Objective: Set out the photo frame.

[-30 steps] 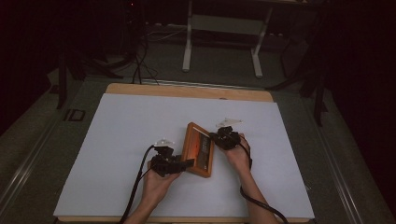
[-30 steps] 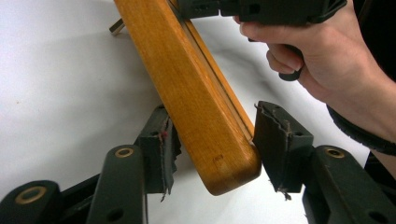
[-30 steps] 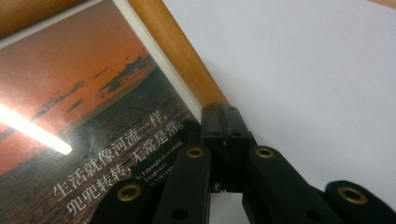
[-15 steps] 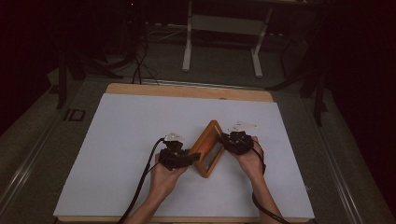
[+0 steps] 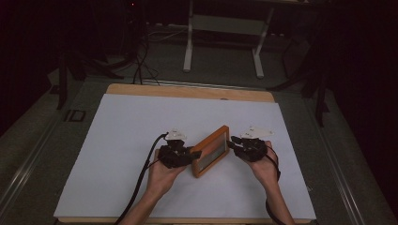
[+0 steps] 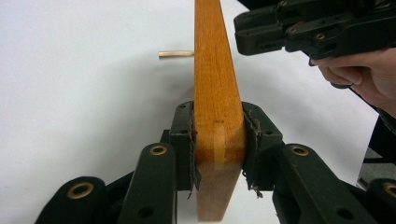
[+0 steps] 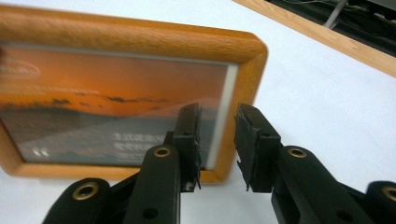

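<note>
An orange wooden picture frame [image 5: 211, 151] with a sunset print stands on its long edge on the white table sheet [image 5: 131, 126], slanting from near left to far right. My left gripper [image 5: 196, 153] has just been closing and is shut on the frame's near end; in the left gripper view both pads clamp the frame's edge [image 6: 215, 84]. My right gripper [image 5: 231, 143] is at the frame's far right end, apart from it. Its jaws have just been opening and nothing is between them; in the right gripper view [image 7: 217, 135] they face the frame's glass front [image 7: 116, 42].
A short wooden peg [image 6: 175, 54] lies on the sheet beyond the frame. The sheet covers a wooden board [image 5: 187, 90] whose far edge shows. A white metal stand [image 5: 223, 47] and cables [image 5: 138, 56] are on the dark floor behind the table.
The frame, lying flat a second ago, has been raised onto its edge and turned. The right gripper let go and moved right; the left gripper rose with the frame.
</note>
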Available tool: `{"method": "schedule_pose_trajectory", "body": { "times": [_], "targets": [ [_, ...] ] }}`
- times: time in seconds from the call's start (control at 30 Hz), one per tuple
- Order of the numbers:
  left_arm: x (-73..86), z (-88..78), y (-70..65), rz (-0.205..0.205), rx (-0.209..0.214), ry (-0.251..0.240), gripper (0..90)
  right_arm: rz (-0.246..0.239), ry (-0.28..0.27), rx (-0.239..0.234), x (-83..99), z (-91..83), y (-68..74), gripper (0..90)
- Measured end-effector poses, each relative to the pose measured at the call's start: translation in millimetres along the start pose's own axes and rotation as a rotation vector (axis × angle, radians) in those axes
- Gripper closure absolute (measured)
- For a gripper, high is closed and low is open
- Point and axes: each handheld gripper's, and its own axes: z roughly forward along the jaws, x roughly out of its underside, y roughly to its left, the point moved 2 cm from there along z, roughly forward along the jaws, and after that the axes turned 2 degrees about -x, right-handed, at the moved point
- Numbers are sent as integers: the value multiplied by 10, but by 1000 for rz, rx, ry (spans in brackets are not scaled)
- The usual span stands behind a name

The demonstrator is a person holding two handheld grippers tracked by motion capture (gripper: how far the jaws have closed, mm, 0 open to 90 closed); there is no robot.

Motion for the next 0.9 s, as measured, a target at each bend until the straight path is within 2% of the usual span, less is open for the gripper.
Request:
{"method": "schedule_pose_trajectory", "body": {
  "times": [0.17, 0.27, 0.3, 0.5, 0.63, 0.67, 0.83, 0.9],
  "targets": [
    [-58, -155, 45, 46, -11, -13, 695, -3, -1, -15, -3, 13, 24, 701],
    [-87, -262, 83, 53, -18, -32, 694, -20, 0, -49, -5, 43, 65, 692],
    [-87, -262, 83, 53, -18, -32, 693, -20, 0, -49, -5, 43, 65, 692],
    [-201, -510, 147, 93, -38, -40, 691, -44, 6, -77, -32, 95, 126, 691],
    [-259, -590, 178, 118, -50, -49, 691, -51, 2, -89, -53, 95, 150, 690],
    [-288, -617, 197, 117, -49, -51, 690, -45, -12, -112, -71, 87, 149, 691],
    [-359, -617, 238, 155, -18, -13, 690, -44, -19, -120, -99, 80, 149, 691],
    [-370, -596, 229, 175, -5, -25, 689, -50, -24, -128, -124, 80, 161, 679]
  ]
}}
